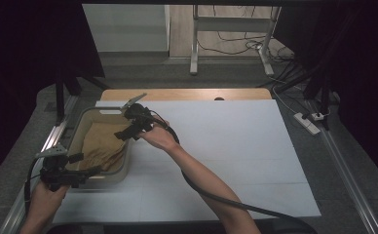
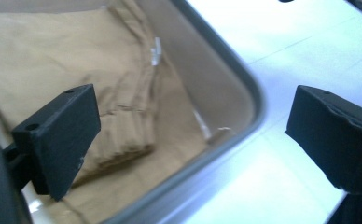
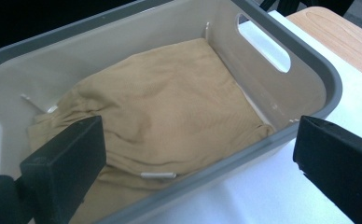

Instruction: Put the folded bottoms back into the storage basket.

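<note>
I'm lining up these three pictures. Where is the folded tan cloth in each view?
High view: folded tan cloth at left, inside the grey plastic bin.
Left gripper view: upper left, behind the near black jaw.
Right gripper view: centre, covering the bin floor.
Shared landmark: the bin's grey rounded rim.

A tan cloth (image 3: 165,102) lies folded and flat on the bottom of a grey plastic bin (image 3: 319,88), rumpled along one edge. The bin stands upright at the left side of the white bench (image 1: 236,146), a handle slot in its end wall.
</note>
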`<state>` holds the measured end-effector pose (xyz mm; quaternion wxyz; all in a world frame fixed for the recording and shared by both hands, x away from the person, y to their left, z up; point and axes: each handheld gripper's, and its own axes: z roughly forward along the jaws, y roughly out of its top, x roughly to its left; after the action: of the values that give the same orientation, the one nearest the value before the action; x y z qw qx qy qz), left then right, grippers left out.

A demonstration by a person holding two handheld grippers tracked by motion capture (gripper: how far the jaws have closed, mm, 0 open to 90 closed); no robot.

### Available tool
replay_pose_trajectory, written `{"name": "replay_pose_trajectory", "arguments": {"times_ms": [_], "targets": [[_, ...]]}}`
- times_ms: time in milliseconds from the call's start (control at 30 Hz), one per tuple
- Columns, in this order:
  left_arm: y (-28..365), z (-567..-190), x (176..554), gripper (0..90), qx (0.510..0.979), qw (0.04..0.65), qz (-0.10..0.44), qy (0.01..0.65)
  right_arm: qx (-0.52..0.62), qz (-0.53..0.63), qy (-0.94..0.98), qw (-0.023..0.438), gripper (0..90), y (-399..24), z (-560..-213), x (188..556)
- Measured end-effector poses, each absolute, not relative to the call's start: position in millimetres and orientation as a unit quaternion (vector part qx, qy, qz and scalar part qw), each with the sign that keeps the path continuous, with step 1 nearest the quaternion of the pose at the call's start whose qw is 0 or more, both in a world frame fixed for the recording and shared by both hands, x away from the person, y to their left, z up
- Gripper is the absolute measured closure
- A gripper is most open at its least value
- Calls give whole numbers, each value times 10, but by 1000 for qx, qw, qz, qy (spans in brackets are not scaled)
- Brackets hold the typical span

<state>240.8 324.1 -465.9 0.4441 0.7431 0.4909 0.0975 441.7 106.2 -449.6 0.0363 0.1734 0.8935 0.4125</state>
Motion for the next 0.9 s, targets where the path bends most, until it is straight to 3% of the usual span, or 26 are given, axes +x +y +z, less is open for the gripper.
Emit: {"name": "replay_pose_trajectory", "arguments": {"times_ms": [333,900], "targets": [[3065,-4684,2191,0,749,466,69,466,159,410,897,33,27,904,-4486,4271],[3066,-4755,1885,0,751,460,84,467,141,411,900,32,0,657,-4414,4037]]}}
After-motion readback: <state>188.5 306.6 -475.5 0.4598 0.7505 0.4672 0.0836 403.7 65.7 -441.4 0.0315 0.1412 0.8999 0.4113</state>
